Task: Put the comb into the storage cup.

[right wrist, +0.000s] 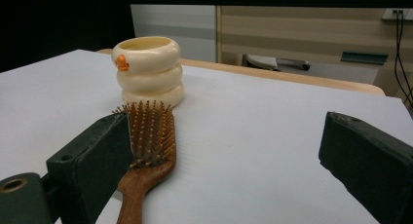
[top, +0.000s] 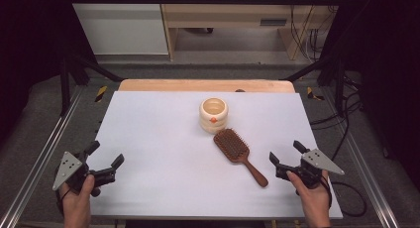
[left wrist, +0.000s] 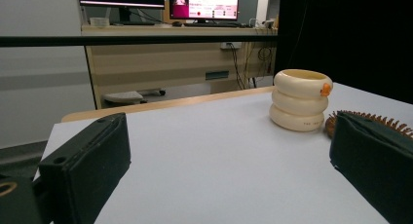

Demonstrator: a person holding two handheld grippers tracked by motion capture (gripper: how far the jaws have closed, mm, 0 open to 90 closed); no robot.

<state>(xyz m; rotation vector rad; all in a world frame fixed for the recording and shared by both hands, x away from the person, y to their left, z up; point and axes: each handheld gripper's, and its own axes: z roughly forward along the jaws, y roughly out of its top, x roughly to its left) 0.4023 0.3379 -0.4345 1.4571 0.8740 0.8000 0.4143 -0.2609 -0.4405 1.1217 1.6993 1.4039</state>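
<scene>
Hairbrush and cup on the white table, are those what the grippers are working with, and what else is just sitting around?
In play:
- wooden hairbrush, bristles up, nearest the right gripper
- cream ringed cup, upright just behind the brush head
- left gripper, open, holding nothing

Just lying about:
- monitors on the desk behind
- cables on the floor

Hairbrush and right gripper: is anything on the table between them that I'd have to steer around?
Nothing visible. The right gripper is open near the table's front right, and only bare white tabletop separates it from the hairbrush handle. The cream cup stands beyond the brush head, off that path.
</scene>
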